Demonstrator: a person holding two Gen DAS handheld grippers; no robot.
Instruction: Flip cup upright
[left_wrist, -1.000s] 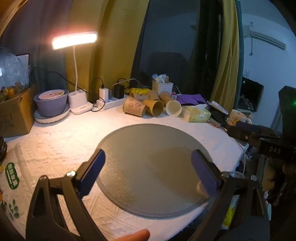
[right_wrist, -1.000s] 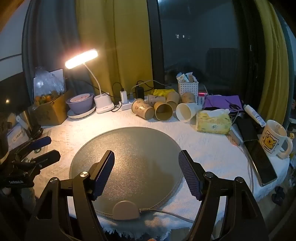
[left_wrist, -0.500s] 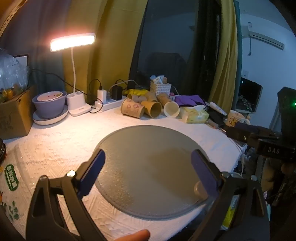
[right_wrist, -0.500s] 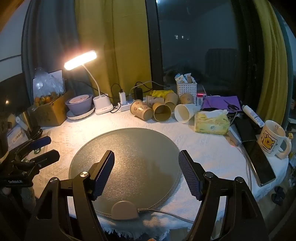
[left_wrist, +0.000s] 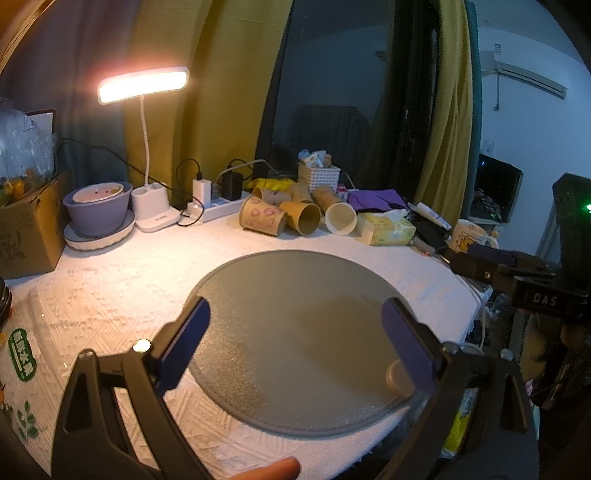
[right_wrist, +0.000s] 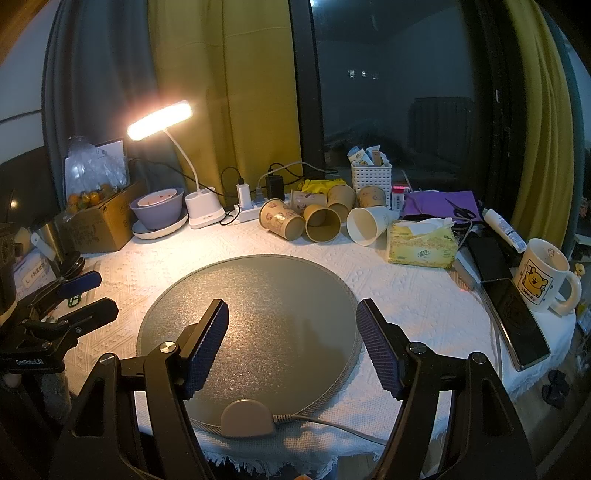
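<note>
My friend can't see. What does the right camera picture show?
The open right gripper hovers over a round grey mat on a white table. Behind the mat, paper cups lie tipped on their sides, near a lit lamp and a mug.

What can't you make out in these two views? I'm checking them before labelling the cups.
- Rear cups: right view, mostly hidden by the front cups; whether upright or lying is unclear.
- Mug: left view, partly hidden by the right gripper.
- Basket contents: too small in both views.
- Phone: left view, hidden.
</note>
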